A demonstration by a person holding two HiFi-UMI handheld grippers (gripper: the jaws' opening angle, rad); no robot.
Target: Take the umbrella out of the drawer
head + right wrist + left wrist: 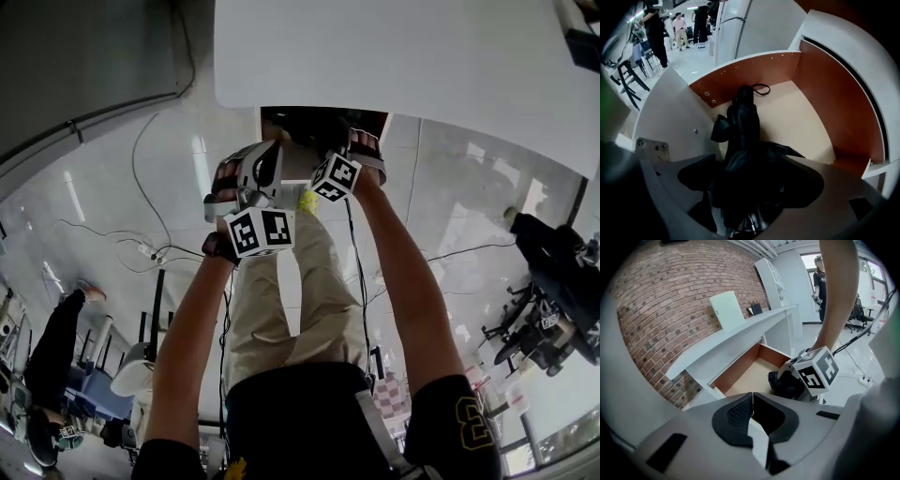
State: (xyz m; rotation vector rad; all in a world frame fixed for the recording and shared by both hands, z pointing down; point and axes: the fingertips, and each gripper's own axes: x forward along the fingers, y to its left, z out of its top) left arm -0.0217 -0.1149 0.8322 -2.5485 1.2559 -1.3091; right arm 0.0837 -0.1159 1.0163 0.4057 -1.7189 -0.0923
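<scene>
Umbrella, black, folded: lower centre of right gripper view, near end clamped in right tongs. Far end with wrist loop lies inside open drawer. Left tongs closed, empty, beside drawer. Judged light; canopy fabric soft, slippery. Grip stiff core, not loose folds.

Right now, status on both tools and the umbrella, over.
Left tool shut, empty. Right tool shut on umbrella, its far end inside the open drawer. Nothing else in the drawer.
</scene>
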